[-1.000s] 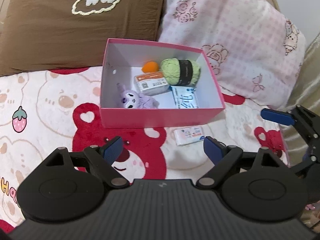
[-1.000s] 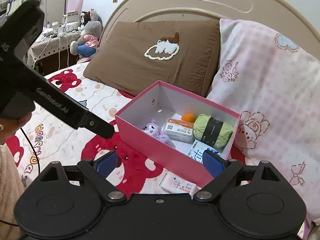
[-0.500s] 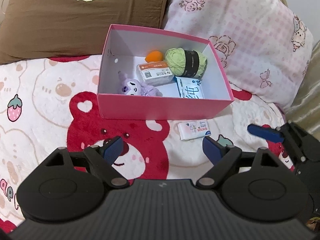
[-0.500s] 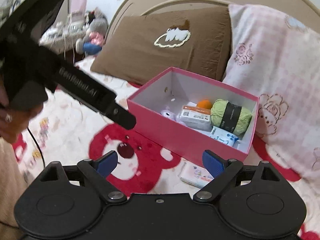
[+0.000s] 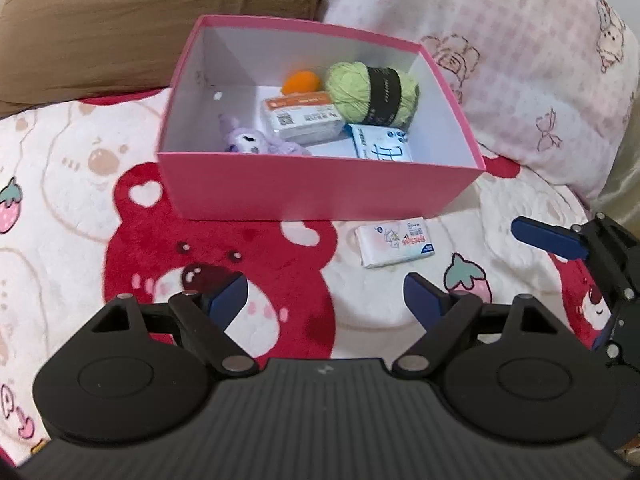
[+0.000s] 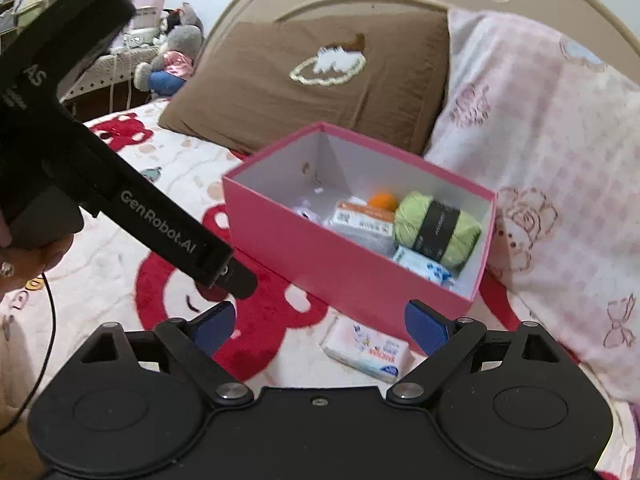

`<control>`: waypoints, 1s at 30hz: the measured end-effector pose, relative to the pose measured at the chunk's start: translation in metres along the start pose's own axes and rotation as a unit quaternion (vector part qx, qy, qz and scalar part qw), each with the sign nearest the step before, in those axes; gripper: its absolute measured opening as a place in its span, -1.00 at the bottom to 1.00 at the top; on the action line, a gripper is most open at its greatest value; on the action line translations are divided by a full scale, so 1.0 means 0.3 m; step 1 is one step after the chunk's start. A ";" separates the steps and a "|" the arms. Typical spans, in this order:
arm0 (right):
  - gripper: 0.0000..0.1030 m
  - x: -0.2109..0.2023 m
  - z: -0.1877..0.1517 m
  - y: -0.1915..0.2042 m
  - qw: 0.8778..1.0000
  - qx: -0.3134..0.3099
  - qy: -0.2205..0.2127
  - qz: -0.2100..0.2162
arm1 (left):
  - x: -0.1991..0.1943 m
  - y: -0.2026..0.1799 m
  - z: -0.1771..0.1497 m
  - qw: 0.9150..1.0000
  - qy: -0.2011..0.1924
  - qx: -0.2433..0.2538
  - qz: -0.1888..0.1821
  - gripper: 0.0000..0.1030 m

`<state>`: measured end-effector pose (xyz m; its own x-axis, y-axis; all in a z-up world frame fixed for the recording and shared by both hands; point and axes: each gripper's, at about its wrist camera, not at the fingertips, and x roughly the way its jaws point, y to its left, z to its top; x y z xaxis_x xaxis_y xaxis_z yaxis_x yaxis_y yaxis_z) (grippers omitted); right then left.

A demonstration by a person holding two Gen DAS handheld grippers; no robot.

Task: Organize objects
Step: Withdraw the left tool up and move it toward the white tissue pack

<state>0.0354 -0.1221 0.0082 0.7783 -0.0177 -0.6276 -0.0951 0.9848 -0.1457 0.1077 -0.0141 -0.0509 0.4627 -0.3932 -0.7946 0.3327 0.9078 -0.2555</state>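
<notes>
Your left gripper hangs over the bear-print bedspread with its blue pads spread wide and nothing between them; only red plush bear face shows in the gap. From that camera, the brown pillow lies at eleven o'clock and the pink box sits at twelve, open-topped, just beyond the pads.

Inside the box, going left to right, you have the purple plush toy against the near wall, the orange-and-white packet beside it, the orange ball behind that packet, the green yarn ball with its black band at the far right, and a blue-and-white tissue pack in front of the yarn.

Outside the box, at one o'clock from your left pads, the loose tissue packet lies flat on the bedspread, near the box's front wall but apart from it. The pink checked pillow fills two o'clock.

Your right gripper is also wide open and holds nothing. In its view the loose packet rests at twelve o'clock, just ahead of the pads and nearer the right one, untouched, with the box directly behind it. Your left gripper's body and the hand holding it cross in at nine to ten o'clock.
</notes>
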 end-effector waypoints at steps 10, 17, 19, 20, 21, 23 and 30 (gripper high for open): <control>0.82 0.138 -0.070 -0.071 0.996 0.043 0.080 -0.019 | 0.143 -0.013 -0.029 0.999 0.016 -0.032 -0.018 0.64; 0.82 0.194 -0.106 -0.128 0.990 0.077 0.113 -0.022 | 0.231 0.000 -0.047 0.999 0.013 -0.042 -0.023 0.64; 0.82 0.213 -0.120 -0.131 0.989 0.077 0.121 -0.020 | 0.256 0.008 -0.050 0.999 0.013 -0.044 -0.023 0.64; 0.82 0.221 -0.127 -0.130 0.989 0.076 0.125 -0.021 | 0.267 0.010 -0.052 0.999 0.011 -0.043 -0.024 0.64; 0.81 0.229 -0.130 -0.130 0.989 0.076 0.128 -0.020 | 0.278 0.011 -0.054 0.999 0.007 -0.040 -0.023 0.64; 0.81 0.253 -0.138 -0.137 0.988 0.079 0.134 -0.019 | 0.295 0.012 -0.058 0.999 -0.001 -0.035 -0.023 0.64; 0.72 0.316 -0.160 -0.135 0.988 0.069 0.140 -0.007 | 0.338 0.019 -0.071 0.999 -0.020 -0.032 -0.018 0.52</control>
<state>0.0834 -0.1720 -0.0821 0.5755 -0.0590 -0.8157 0.0154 0.9980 -0.0613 0.1389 -0.0457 -0.1448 0.4839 -0.4306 -0.7619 0.2970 0.8997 -0.3199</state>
